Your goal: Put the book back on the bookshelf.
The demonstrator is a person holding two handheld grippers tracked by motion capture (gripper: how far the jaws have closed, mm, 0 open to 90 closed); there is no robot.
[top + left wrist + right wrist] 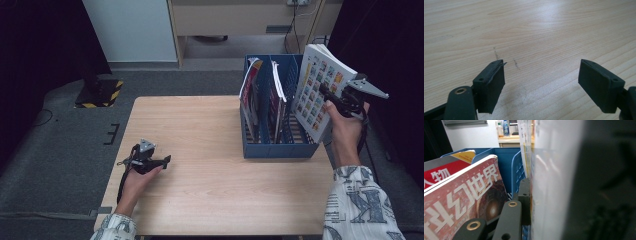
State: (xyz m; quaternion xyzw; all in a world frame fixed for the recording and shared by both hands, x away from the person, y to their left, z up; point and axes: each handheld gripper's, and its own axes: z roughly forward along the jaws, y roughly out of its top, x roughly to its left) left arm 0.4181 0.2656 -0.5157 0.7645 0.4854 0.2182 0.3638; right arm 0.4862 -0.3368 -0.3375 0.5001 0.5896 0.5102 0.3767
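Gripping a white picture-grid book (pixel 320 90) over the blue plastic file rack (pixel 270 145), the right gripper (pixel 334 99) clenched it; the left gripper (pixel 165 160) rested released on the wooden bench (pixel 200 200)

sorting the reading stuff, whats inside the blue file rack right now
Two magazines stand in the blue file rack: a red-covered one in the left slot, another in the middle. The rack walls cover their lower parts. The right gripper holds a book above the right slot.
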